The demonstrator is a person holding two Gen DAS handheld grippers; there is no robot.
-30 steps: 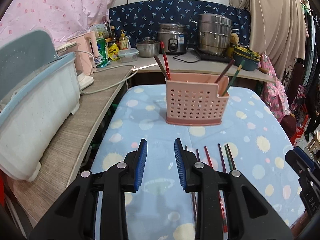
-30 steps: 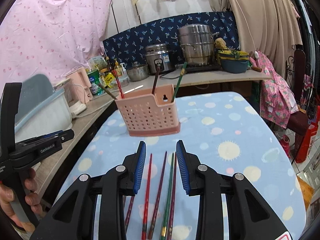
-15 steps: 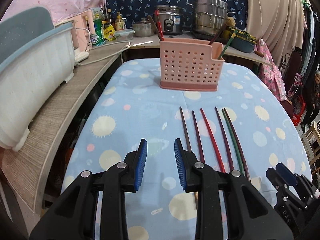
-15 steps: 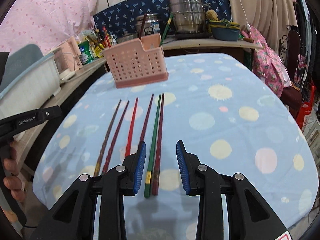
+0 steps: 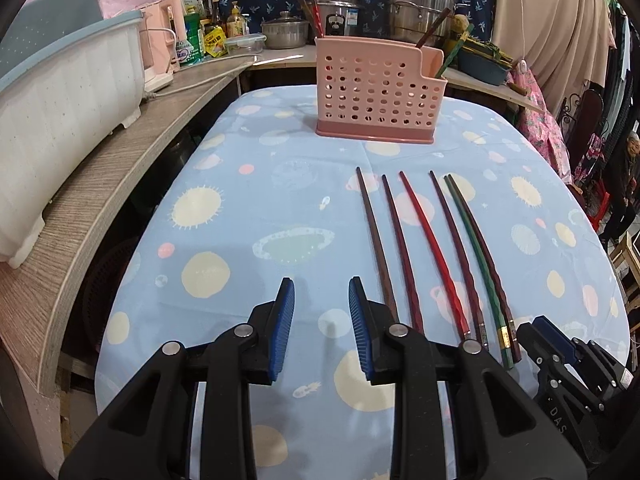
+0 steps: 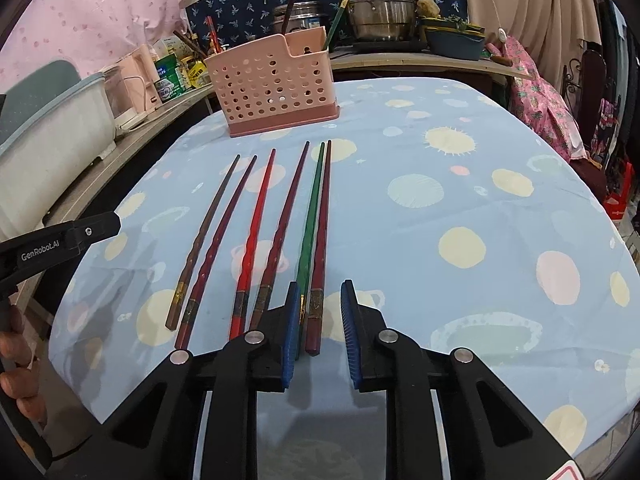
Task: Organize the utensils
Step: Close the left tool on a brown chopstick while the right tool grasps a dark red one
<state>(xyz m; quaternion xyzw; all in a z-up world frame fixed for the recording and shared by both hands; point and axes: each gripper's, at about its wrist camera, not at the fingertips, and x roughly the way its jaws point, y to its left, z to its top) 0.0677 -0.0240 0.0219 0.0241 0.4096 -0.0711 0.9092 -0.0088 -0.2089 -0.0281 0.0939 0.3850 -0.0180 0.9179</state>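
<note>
Several chopsticks lie side by side on the blue dotted tablecloth (image 5: pixel 248 216), among them a red chopstick (image 5: pixel 432 240) (image 6: pixel 256 224). The pink perforated holder (image 5: pixel 376 92) (image 6: pixel 276 88) stands behind them with a few chopsticks upright in it. My right gripper (image 6: pixel 320 292) hangs low over the near ends; its jaws are closing with the dark red chopstick (image 6: pixel 322 220) between them, and a gap still shows beside it. The green chopstick (image 6: pixel 312 216) runs under the left pad. My left gripper (image 5: pixel 320 292) stands open over bare cloth, left of the row.
A white and grey-blue dish rack (image 5: pixel 60 120) sits on the wooden counter (image 5: pixel 120 184) along the left. Pots (image 5: pixel 420 12) and bottles crowd the back counter. A hand (image 6: pixel 16 352) holds the left gripper. The table's edge lies just below both grippers.
Both grippers have sunk toward the table and tilted down, so the chopsticks fill more of the view. The right jaws have narrowed around the dark red chopstick's end.
</note>
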